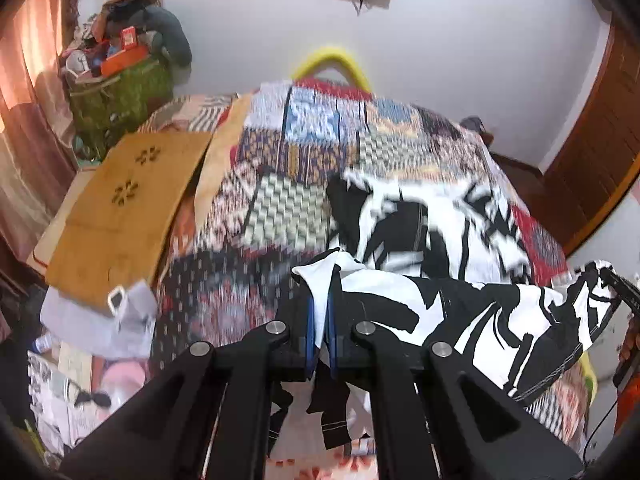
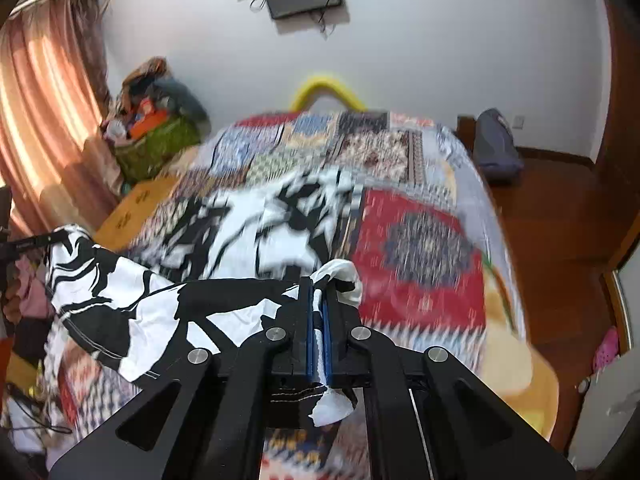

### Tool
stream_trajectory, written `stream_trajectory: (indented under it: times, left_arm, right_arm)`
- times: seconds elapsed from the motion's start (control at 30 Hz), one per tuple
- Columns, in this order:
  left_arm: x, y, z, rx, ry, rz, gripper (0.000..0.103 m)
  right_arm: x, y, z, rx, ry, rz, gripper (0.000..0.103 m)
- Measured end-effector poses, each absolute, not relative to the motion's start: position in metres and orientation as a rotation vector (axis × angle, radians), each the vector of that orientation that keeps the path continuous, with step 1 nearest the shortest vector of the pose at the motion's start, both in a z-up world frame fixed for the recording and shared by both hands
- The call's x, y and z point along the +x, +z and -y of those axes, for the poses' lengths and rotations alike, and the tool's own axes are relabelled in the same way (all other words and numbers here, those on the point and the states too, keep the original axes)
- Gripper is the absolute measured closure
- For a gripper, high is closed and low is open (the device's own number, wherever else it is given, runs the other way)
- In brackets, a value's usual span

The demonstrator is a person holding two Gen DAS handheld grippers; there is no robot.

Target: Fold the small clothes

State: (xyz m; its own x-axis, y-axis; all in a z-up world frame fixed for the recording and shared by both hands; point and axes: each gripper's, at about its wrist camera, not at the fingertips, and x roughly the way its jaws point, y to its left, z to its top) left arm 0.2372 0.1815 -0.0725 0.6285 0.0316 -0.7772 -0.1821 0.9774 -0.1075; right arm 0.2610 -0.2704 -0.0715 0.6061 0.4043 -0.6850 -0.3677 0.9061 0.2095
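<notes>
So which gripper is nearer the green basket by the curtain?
Left. The left gripper is on the basket's side of the bed, shut on the black-and-white garment. The right gripper holds the garment's other end, farther away.

The left gripper is clamped on a corner of a black-and-white garment, the cloth pinched between its blue pads. The garment stretches right to the right gripper, which holds its other corner at the frame edge, and its far part lies on a patchwork quilt. A tan mat lies left of the quilt, a green bag behind it.
</notes>
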Motion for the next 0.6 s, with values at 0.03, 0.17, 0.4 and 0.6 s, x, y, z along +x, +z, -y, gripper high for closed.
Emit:
stream_trajectory:
  times: [0.03, 0.17, 0.4, 0.6]
  left_arm:
    - [0.247, -0.070, -0.185, -0.194, 0.127, -0.881, 0.098]
    - [0.290, -0.072, -0.197, -0.211, 0.151, -0.900, 0.098]
    - [0.364, -0.139, -0.220, -0.228, 0.201, -1.039, 0.098]
    - [0.398, -0.223, -0.239, -0.298, 0.202, -1.205, 0.097]
  right_arm:
    - [0.270, -0.068, 0.269, 0.051, 0.441, -0.793, 0.100]
    - [0.300, -0.062, 0.261, 0.037, 0.425, -0.773, 0.100]
    - [0.364, -0.097, 0.246, 0.005, 0.391, -0.842, 0.100]
    - [0.398, -0.150, 0.241, 0.008, 0.364, -0.955, 0.100]
